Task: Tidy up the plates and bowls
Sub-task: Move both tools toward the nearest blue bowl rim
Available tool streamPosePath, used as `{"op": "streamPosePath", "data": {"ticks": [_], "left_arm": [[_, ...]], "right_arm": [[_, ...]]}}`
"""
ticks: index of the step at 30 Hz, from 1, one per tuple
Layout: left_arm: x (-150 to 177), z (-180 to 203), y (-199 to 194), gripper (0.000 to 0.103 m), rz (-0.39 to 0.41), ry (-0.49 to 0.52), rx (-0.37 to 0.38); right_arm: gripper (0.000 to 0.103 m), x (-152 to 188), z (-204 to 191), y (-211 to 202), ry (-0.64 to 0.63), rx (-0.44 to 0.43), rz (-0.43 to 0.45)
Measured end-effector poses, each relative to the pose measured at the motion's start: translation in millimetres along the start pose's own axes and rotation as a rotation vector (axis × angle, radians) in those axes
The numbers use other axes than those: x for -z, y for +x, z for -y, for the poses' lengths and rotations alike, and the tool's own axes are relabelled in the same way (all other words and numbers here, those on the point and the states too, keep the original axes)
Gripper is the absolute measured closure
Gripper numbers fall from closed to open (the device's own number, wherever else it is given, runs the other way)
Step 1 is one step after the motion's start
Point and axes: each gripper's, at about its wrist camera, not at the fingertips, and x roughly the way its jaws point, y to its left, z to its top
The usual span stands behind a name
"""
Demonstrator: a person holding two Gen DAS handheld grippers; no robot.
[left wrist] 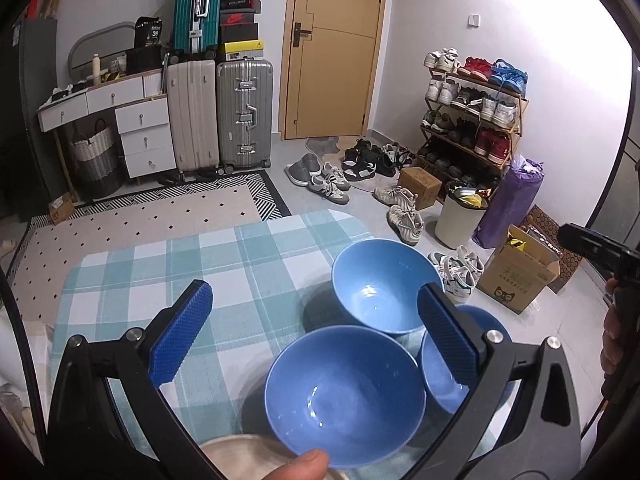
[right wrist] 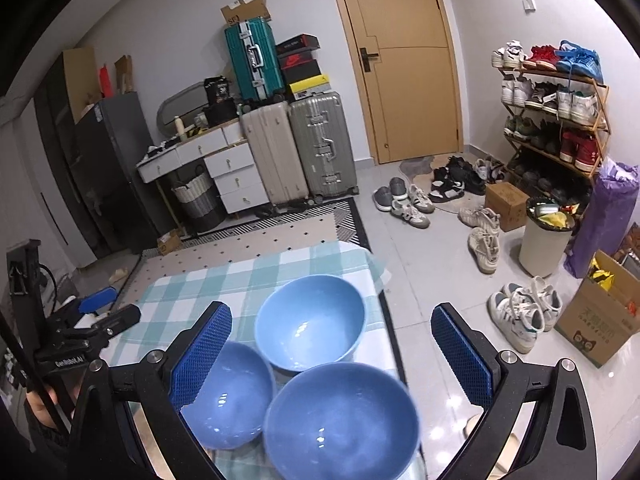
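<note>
Three blue bowls stand close together on a table with a green-and-white checked cloth point(left wrist: 168, 264). In the left wrist view the near bowl point(left wrist: 344, 394) lies between the fingers of my open left gripper point(left wrist: 316, 332), the far bowl point(left wrist: 386, 284) is beyond it, and the third bowl point(left wrist: 438, 376) is partly hidden behind the right finger. A cream plate point(left wrist: 244, 458) shows at the bottom edge. In the right wrist view my open right gripper point(right wrist: 332, 354) hovers over the same bowls: far point(right wrist: 310, 322), left point(right wrist: 230, 396), near point(right wrist: 340, 416). Both grippers are empty.
The table's right edge point(right wrist: 394, 344) drops to a tiled floor with loose sneakers point(right wrist: 524, 312), a cardboard box point(right wrist: 600, 320) and a white bin point(right wrist: 546, 240). Suitcases point(left wrist: 220, 112) and a drawer unit point(left wrist: 148, 136) stand at the back wall. The left gripper point(right wrist: 86, 322) shows at the left.
</note>
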Motion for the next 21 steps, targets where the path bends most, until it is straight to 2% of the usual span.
{"op": "streamPosePath", "data": {"ticks": [8,21], "left_arm": [[-12,6,60,0.001,-0.050,0.014,0.000],[-4,16,144,0.001,-0.142,0.044,-0.008]], "right_arm": [[0.001,-3,23,33,0.036,-0.002,-0.044],[0.001,8,35,85,0.053,-0.026,-0.143]]}}
